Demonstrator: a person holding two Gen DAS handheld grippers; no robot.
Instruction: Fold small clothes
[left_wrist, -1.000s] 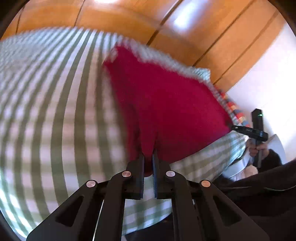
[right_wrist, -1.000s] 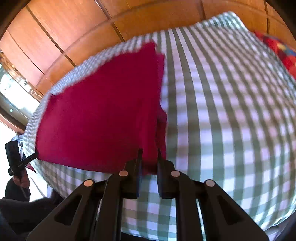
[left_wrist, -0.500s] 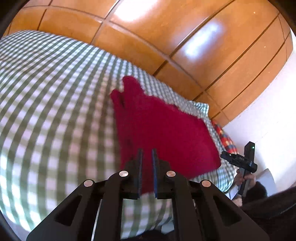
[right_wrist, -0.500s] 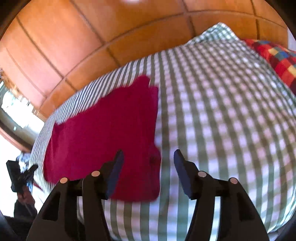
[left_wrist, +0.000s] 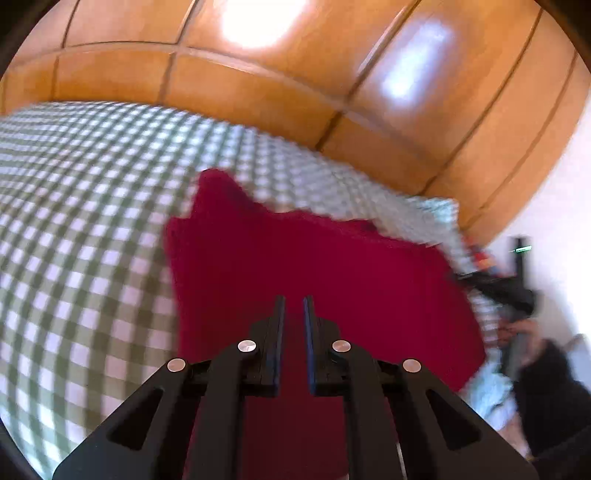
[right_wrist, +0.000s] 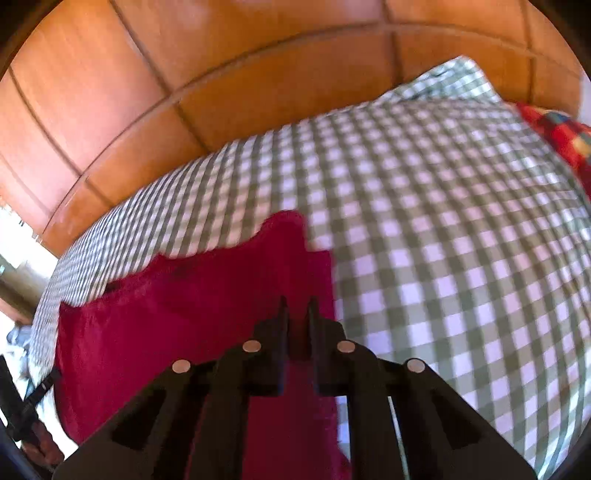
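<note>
Red garment (left_wrist: 332, 266) near edge hidden.

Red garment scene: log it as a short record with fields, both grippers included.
garment: red garment, lying spread on the bed
surface: green-and-white checked bedcover
left gripper: jaws nearly together, over the garment's near edge; grip on the cloth unclear
right gripper: jaws nearly together, over the garment's other near corner; grip unclear
backdrop: wooden panelling
image quality: motion blur in both views

Deep crimson cloth garment (left_wrist: 314, 258) centre frame, plain, green-and-white gingham bed cover (left_wrist: 81, 221) at left, glossy orange-brown wood panel wall (left_wrist: 295, 81) across top, red multicolour checked pillow (right_wrist: 561, 136) upper right of right wrist view, matte black gripper fingers (left_wrist: 275, 332) with silver rivets
</note>
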